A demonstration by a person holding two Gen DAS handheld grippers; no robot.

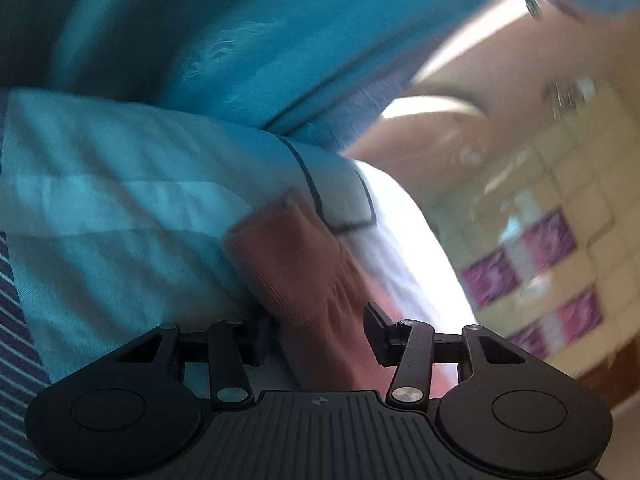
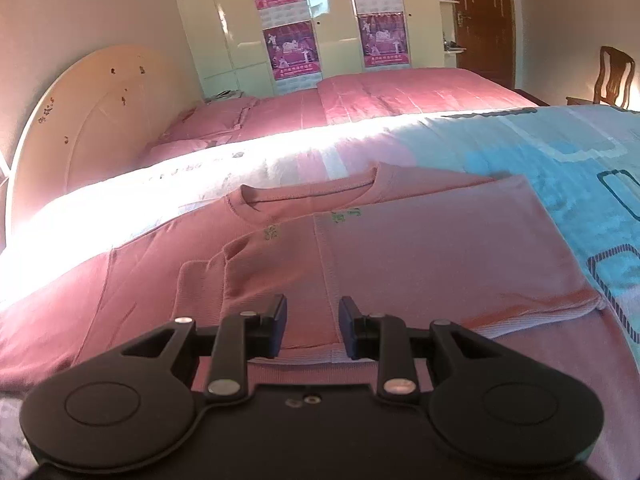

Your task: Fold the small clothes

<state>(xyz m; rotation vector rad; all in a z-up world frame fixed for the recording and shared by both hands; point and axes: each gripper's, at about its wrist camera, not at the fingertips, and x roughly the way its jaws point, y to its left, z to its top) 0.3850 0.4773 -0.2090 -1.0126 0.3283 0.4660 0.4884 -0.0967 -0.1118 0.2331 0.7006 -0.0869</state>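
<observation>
A pink knitted long-sleeved sweater lies on the bed, neckline toward the headboard, its right-hand side already folded in over the chest so the fold edge runs down the middle. My right gripper hovers just above the sweater's ribbed hem, fingers pointing toward the collar; the jaws stand a little apart and I see nothing pinched between them. Under the garment is a pale blue bedspread with dark rectangular outlines, and beyond it a pink quilt covers the far half of the bed, up to the cream rounded headboard. A cream glossy wardrobe hung with purple posters fills the back wall, beside a brown wooden door and a wooden chair.

From my left gripper the view is tilted and blurred. A ribbed sleeve of the sweater runs between its jaws, which stand apart; the sleeve lies against the left finger while the right one shows a gap, so I cannot tell whether the cloth is gripped. The blue bedspread spreads behind.
</observation>
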